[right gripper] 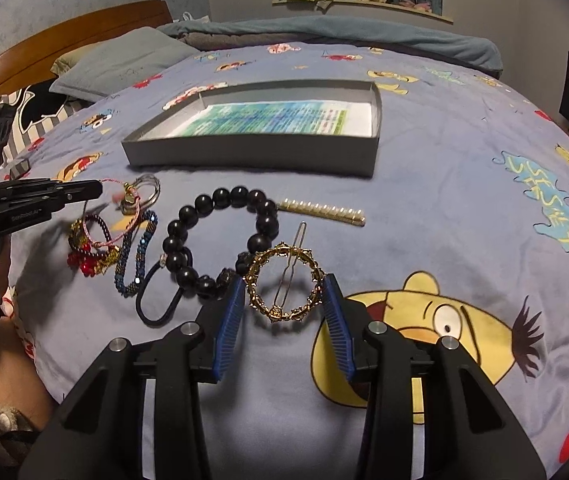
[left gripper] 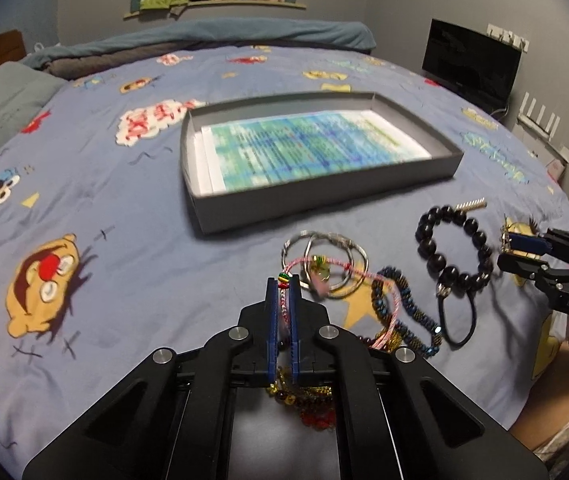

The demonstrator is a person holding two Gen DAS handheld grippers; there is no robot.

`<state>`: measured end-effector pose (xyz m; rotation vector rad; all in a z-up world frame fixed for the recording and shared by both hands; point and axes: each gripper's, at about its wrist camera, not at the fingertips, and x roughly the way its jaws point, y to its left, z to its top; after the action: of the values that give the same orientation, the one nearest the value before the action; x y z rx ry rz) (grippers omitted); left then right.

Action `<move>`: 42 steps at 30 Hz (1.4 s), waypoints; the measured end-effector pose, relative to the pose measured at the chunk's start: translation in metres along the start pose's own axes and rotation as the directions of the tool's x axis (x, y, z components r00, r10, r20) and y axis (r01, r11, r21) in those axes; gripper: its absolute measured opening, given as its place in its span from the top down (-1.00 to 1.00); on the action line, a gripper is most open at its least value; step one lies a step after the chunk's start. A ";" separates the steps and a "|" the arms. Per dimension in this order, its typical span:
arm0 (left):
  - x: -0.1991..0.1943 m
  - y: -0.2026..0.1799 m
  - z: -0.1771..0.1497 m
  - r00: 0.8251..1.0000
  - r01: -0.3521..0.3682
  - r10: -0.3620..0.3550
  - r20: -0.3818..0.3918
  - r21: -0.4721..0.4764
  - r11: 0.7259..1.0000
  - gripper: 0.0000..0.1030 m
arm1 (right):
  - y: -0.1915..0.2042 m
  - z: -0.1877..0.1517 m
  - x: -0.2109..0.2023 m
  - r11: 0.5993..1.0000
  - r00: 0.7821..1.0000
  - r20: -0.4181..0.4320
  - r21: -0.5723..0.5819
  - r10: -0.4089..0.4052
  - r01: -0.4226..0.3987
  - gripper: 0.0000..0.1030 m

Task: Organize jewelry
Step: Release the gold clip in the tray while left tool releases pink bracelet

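Observation:
My left gripper (left gripper: 283,285) is shut on a pink cord bracelet (left gripper: 394,304) with coloured beads, lifting it off the bedspread; it also shows in the right wrist view (right gripper: 98,190). My right gripper (right gripper: 283,288) is open around a gold ring-shaped bracelet (right gripper: 284,286) with a hair pin lying across it. Between them lie a black bead bracelet (right gripper: 220,240), a black hair tie (right gripper: 156,304), a blue beaded bracelet (right gripper: 136,256), silver bangles (left gripper: 324,252), red and gold pieces (right gripper: 92,256) and a pearl hair clip (right gripper: 322,211). A grey box (left gripper: 316,196) lined with printed paper sits beyond.
Everything lies on a blue cartoon bedspread (right gripper: 444,200). Pillows (right gripper: 116,60) and a wooden headboard (right gripper: 64,32) are at the left. A black monitor (left gripper: 470,60) stands beside the bed at the right.

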<state>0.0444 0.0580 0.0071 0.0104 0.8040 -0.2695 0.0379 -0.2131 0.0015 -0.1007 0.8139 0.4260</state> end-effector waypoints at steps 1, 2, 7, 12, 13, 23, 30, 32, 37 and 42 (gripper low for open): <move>-0.004 0.001 0.003 1.000 0.003 -0.003 0.013 0.000 1.000 0.88 | -0.001 0.002 -0.002 1.000 1.000 0.004 0.000 0.000 0.000 0.22; -0.009 0.001 0.007 1.000 0.002 -0.002 0.024 0.001 1.000 0.88 | -0.001 0.005 -0.003 1.000 1.000 0.008 -0.002 0.000 0.000 0.22; -0.030 0.006 0.032 0.997 0.015 -0.016 0.080 0.007 1.000 0.88 | -0.005 0.025 -0.010 1.000 0.999 0.032 0.005 0.020 -0.020 0.22; -0.040 0.016 0.064 0.993 0.005 -0.006 0.120 0.011 1.000 0.88 | -0.010 0.060 -0.009 1.000 0.997 0.071 -0.007 0.014 -0.013 0.22; -0.040 0.017 0.074 0.992 0.001 -0.004 0.127 0.018 1.000 0.88 | -0.011 0.066 -0.007 1.000 0.997 0.076 -0.009 0.007 -0.006 0.22; 0.010 0.021 0.150 0.993 -0.060 0.051 0.110 0.077 0.995 0.88 | -0.036 0.155 0.052 0.997 0.997 0.080 0.070 -0.023 0.017 0.22; 0.087 0.042 0.169 0.997 -0.071 0.071 -0.008 0.029 0.997 0.88 | -0.042 0.188 0.112 0.993 0.996 -0.018 0.076 -0.090 0.091 0.22; 0.107 0.050 0.169 0.995 -0.089 0.090 -0.044 0.015 0.996 0.88 | -0.045 0.193 0.126 0.991 0.993 -0.056 0.083 -0.101 0.106 0.22; 0.138 0.064 0.169 0.988 -0.111 0.109 -0.108 -0.011 0.994 0.88 | -0.057 0.199 0.148 0.984 0.985 -0.128 0.118 -0.118 0.133 0.22; 0.155 0.060 0.163 0.977 -0.148 0.152 -0.149 0.040 0.988 0.88 | -0.059 0.198 0.160 0.981 0.977 -0.169 0.121 -0.130 0.151 0.22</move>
<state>0.2772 0.0612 0.0047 0.1195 0.9458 -0.1384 0.2936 -0.1648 0.0176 -0.0684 0.9847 0.2302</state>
